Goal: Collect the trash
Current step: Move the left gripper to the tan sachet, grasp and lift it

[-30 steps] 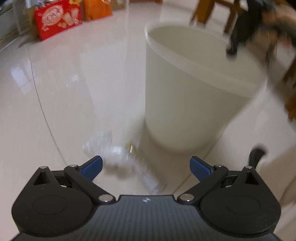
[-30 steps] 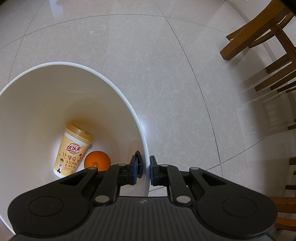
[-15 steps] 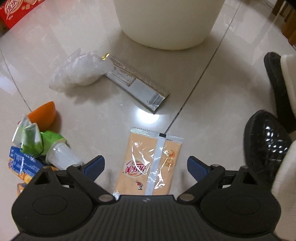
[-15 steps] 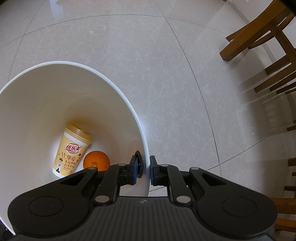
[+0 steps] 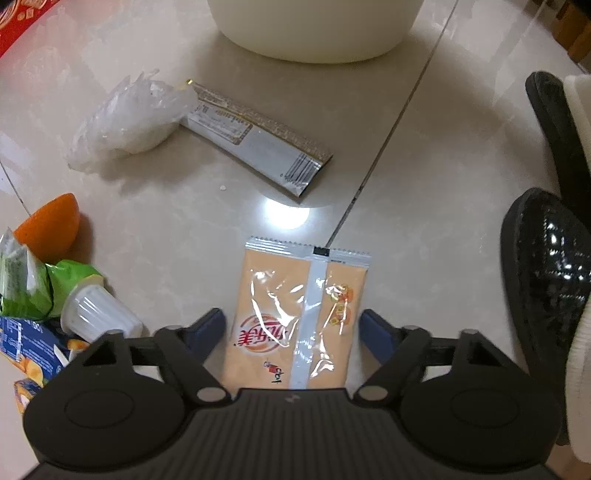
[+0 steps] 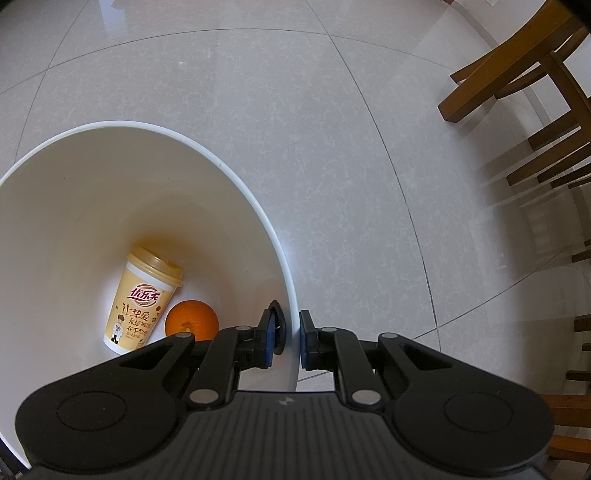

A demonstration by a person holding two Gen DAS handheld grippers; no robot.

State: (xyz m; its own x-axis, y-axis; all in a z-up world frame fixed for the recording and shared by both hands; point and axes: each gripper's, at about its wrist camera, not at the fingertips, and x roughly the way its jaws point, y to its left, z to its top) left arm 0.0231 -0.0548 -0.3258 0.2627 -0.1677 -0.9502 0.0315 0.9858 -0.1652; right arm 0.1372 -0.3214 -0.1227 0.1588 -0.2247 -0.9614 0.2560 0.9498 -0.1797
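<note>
An orange drink-powder sachet (image 5: 295, 314) lies flat on the tiled floor between the fingers of my left gripper (image 5: 291, 326). The jaws are closing; the blue pads stand just beside its long edges and do not squeeze it. The white bin (image 5: 314, 33) stands beyond. My right gripper (image 6: 288, 343) is shut on the bin's rim (image 6: 236, 177), one finger inside the wall and one outside. In the bin lie a milk-tea cup (image 6: 142, 299) and an orange (image 6: 191, 319).
More litter lies left of the sachet: a crumpled clear bag (image 5: 125, 122), a silver wrapper (image 5: 258, 140), an orange piece (image 5: 50, 225), a green packet (image 5: 33, 288), a white jelly cup (image 5: 96, 317) and a blue carton (image 5: 26, 343). A person's black slippers (image 5: 550, 280) stand right. Wooden chairs (image 6: 517, 74) flank the bin.
My left gripper dropped from beside the bin to the floor over the orange sachet, and its jaws narrowed around it. The right gripper kept still on the rim.
</note>
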